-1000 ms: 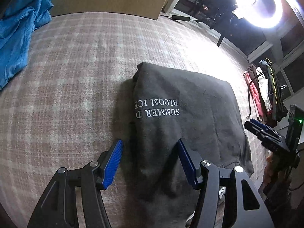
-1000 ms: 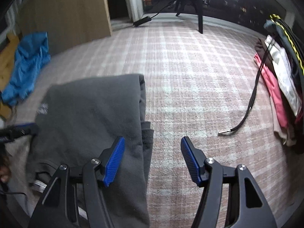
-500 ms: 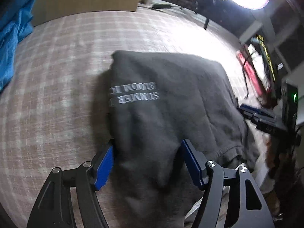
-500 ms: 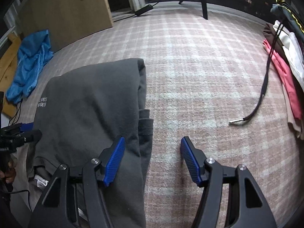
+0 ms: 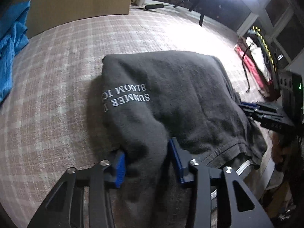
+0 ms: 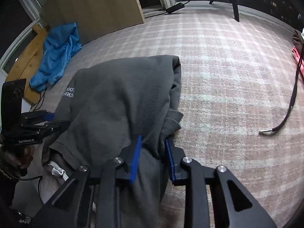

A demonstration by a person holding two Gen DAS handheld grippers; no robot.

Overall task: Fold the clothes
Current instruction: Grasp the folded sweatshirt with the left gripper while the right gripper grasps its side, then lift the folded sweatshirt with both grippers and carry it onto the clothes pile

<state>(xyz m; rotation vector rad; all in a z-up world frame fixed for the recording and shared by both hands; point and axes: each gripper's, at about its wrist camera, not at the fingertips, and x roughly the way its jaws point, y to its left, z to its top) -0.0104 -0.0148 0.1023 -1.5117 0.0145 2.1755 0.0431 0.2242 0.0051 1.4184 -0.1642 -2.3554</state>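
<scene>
Both sets of jaws have just been closing, and I am now seeing each one clamped on a bunched ridge of the dark grey shirt: the left gripper is pinching the near edge on the lettered side, the right gripper is pinching the near edge on the opposite side. The shirt is lying already folded over on the plaid carpet, its far fold well ahead of me and its collar and white label spilling out between my two grippers. What I am worrying about is how many layers each pinch is holding; if only the top layer is caught, lifting will be peeling the fold open instead of carrying it over. The two grips are also looking uneven, so I am expecting a skewed crease, and the loose collar may be dragging under.
</scene>
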